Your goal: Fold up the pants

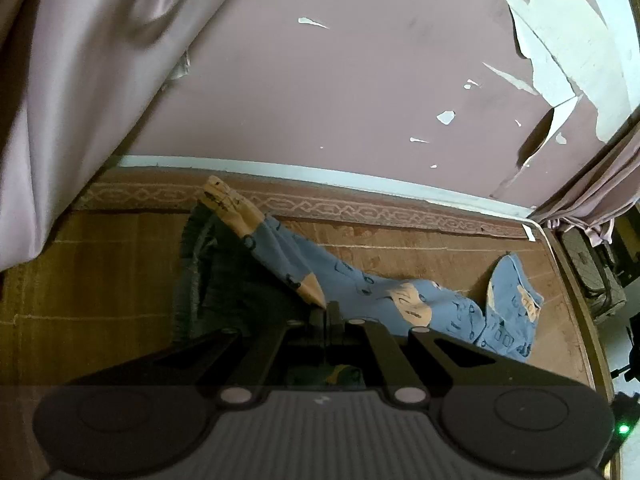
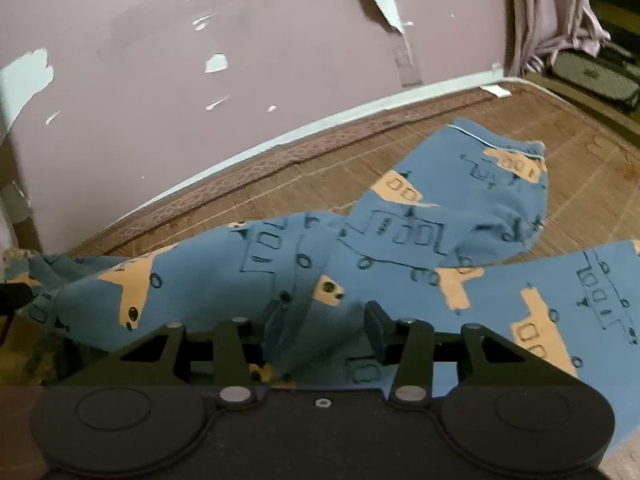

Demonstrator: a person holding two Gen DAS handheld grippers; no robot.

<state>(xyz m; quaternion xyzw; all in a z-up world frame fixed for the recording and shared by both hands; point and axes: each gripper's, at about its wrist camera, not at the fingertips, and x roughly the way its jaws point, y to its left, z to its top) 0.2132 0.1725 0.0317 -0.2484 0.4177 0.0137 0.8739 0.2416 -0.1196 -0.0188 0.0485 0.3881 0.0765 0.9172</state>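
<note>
The pants [image 1: 352,280] are blue with tan vehicle prints and lie crumpled on a brown woven mat. My left gripper [image 1: 327,312] is shut on an edge of the pants and holds that part lifted; its dark inner side hangs below. In the right wrist view the pants [image 2: 440,216] fill the middle. My right gripper [image 2: 326,316] is open, its two fingers apart with pants fabric bunched between them.
The brown mat [image 1: 100,272] has a patterned border [image 1: 360,208] along a pink wall [image 1: 340,80] with peeling paint. A pale curtain [image 1: 80,80] hangs at left, another [image 1: 592,192] at right. A dark bag [image 2: 596,76] sits past the mat's right edge.
</note>
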